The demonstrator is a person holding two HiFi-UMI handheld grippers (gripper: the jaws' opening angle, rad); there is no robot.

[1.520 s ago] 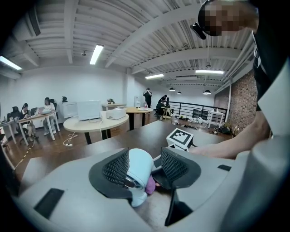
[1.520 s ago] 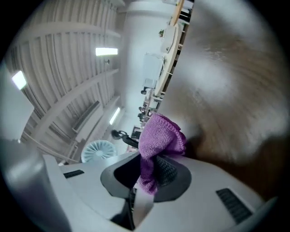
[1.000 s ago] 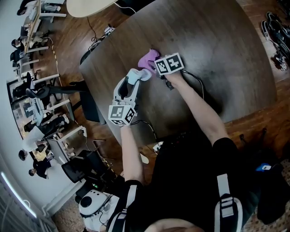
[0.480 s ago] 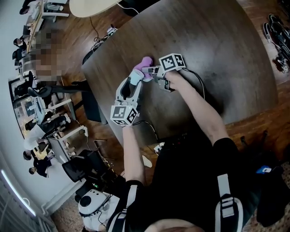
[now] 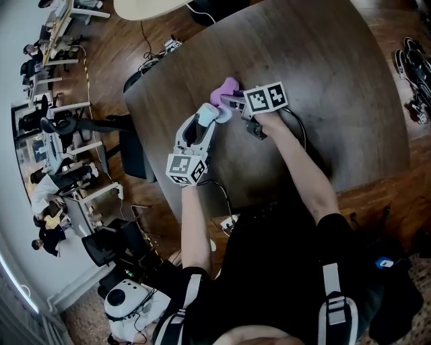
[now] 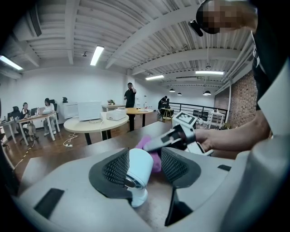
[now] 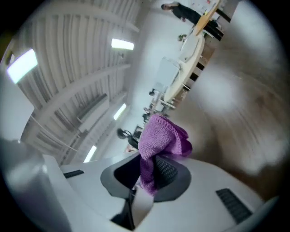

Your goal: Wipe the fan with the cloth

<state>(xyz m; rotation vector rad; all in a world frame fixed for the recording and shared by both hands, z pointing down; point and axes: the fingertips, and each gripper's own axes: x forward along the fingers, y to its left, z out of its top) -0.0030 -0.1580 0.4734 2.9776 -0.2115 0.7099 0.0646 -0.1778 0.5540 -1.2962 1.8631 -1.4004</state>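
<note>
**Holding arrangement.** The left gripper (image 5: pixel 203 122) had its fingers (image 6: pixel 115 170) closed around the fan (image 6: pixel 138 168), a small white unit. The body lay against one ribbed pad, and a narrow gap showed at the other pad. Raised just above the desk (image 5: pixel 323 81) near its left edge, the fan faced the opposite tool. This grip probably served to steady the fan and expose its outer face for wiping.

The right gripper (image 5: pixel 234 102) had its fingers (image 7: pixel 166 172) clamped on the cloth (image 7: pixel 159 138). This purple towel was pinched at its lower fold, and a loose bunch stood out past the tips. Leaving that bunch free gave a soft working surface ahead of the hard pads. In the left gripper view the cloth sat just behind the fan, touching it or very nearly; contact could not be confirmed.

**Task state.** Judged from this, wiping was under way at the far side of the fan.

**Surroundings.**
- A black cable (image 5: pixel 297 131) ran over the desk beside the right forearm. It lay near the working area and could snag the right hand on a wide stroke.
- A dark chair (image 5: pixel 135 158) stood at the left edge of the desk, below the work and apart from it.
- A pale round table (image 5: pixel 145 7) and seated people stood well apart.
</note>
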